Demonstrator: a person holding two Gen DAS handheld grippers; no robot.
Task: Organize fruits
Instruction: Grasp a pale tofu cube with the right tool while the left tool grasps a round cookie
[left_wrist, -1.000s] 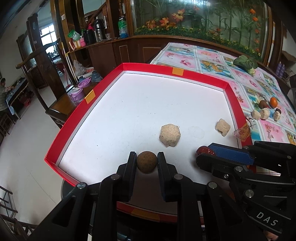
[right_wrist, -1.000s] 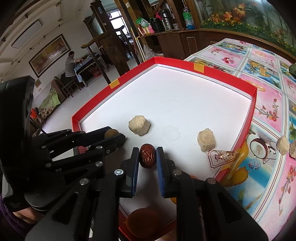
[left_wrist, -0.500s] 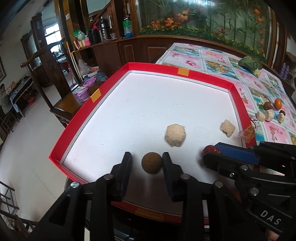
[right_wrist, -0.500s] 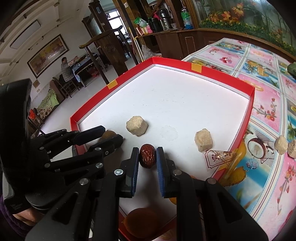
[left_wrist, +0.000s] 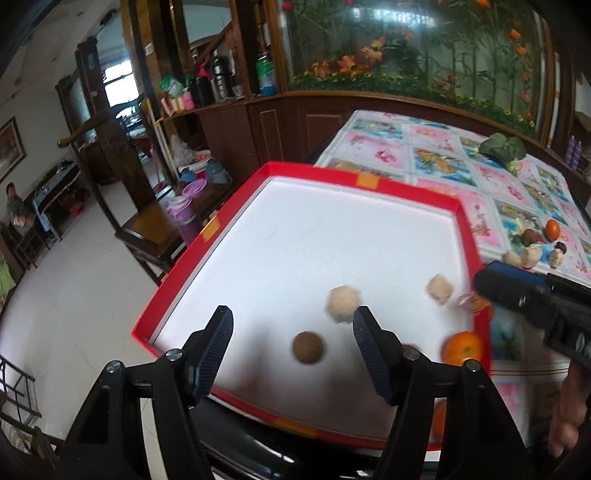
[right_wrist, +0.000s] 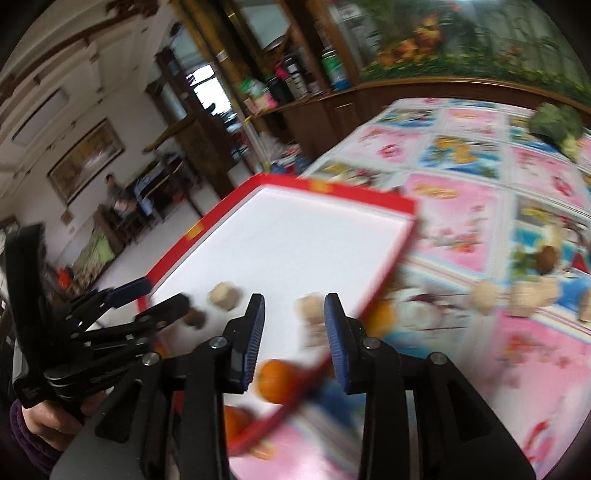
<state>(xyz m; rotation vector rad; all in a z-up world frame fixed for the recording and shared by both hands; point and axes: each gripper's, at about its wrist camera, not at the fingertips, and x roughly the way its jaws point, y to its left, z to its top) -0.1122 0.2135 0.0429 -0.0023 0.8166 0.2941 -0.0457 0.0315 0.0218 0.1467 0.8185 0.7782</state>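
My left gripper (left_wrist: 291, 315) is open above the near part of the red-rimmed white tray (left_wrist: 314, 171). A round brown fruit (left_wrist: 308, 348) lies loose on the tray between its fingers. Two beige lumpy fruits (left_wrist: 343, 303) (left_wrist: 439, 290) sit further in, and an orange (left_wrist: 463, 347) rests near the tray's right rim. A dark red fruit (left_wrist: 410, 347) peeks out beside the right finger. My right gripper (right_wrist: 294, 301) is open with nothing in it, over the tray's near right corner (right_wrist: 362, 194) and an orange (right_wrist: 275, 380). The right wrist view is blurred.
More fruits lie on the flowered tablecloth right of the tray: an orange (left_wrist: 553, 229), a brown one (left_wrist: 532, 236) and beige lumps (left_wrist: 530, 256). A green vegetable (left_wrist: 502, 147) sits at the far end. A wooden chair (left_wrist: 147, 229) stands left of the table.
Both grippers have opened and drawn back and up. The left let go of the brown fruit, the right let go of the dark red fruit and swung to the right.
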